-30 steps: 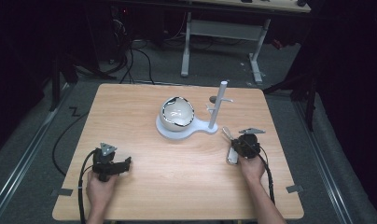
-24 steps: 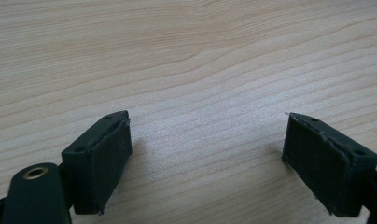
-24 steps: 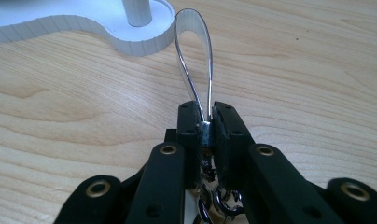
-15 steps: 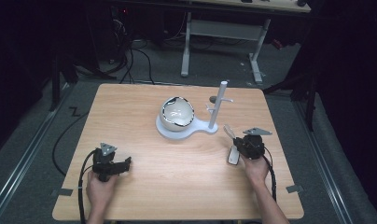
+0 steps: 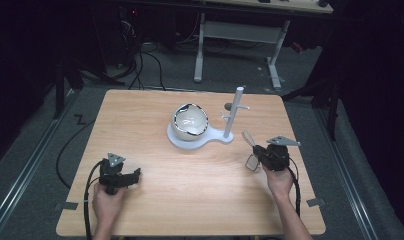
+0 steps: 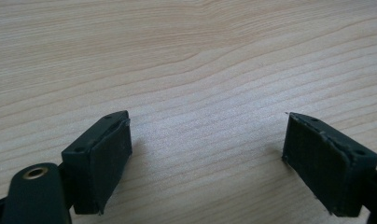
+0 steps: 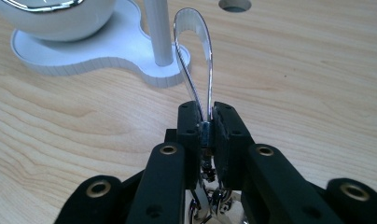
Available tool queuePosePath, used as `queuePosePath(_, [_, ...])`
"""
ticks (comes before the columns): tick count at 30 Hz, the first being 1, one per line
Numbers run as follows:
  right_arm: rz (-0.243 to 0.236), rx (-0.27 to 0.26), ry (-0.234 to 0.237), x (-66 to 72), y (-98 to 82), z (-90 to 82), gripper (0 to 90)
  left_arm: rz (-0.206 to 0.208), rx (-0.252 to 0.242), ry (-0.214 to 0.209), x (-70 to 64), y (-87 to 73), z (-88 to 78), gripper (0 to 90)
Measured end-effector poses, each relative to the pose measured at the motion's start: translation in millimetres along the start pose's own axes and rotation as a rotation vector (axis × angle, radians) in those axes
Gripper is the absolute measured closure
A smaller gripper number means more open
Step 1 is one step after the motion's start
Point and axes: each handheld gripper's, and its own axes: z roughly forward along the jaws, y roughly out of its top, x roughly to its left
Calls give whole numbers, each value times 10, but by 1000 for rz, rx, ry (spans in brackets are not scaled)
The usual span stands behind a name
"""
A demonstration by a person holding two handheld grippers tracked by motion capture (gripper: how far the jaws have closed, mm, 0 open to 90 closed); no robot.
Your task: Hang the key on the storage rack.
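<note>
Held thing: a metal spoon [image 7: 196,56], pinched by its handle in the right claw [image 7: 206,122]; in the high view it sits at about 4 o'clock on the worktop [image 5: 155,110], off the wood.
Long axis: runs straight out from the claw along the line of its two black jaws; in the high view the spoon [image 5: 248,139] slants toward 10 o'clock.
Pointing: the bowl end leads, aimed at the white post [image 7: 157,32]; the bowl stands on edge, its thin rim facing the right gripper view's camera. The handle end runs back between the jaws and out of sight below.
Right claw state: jaws pressed together on the handle with the metal clamped flat between the pads; in the high view the right claw [image 5: 260,150] is carried by a hand at the worktop's right side.
Left claw state: the left claw [image 6: 207,158] stands wide apart with bare wood between the pads, gripping nothing; in the high view the left claw [image 5: 135,175] lies at about 8 o'clock, well apart from the spoon.
Around: a white stand base [image 7: 107,51] lies near the centre, with a pale round cup [image 5: 190,121] resting on it, chrome-rimmed.
In the way: the post rises just beyond the spoon's tip, with short pegs [image 5: 242,107] near its top.
Also: a round hole [image 7: 235,4] in the worktop at 1 o'clock of the spoon.
</note>
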Motion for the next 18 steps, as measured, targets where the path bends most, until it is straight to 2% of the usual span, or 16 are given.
queuePosePath(5, [1,-38,5,5,23,-104,818,0,0,0,0,0,0,159])
queuePosePath(18, [-3,-75,15,-15,46,-241,818,0,0,0,-1,0,0,159])
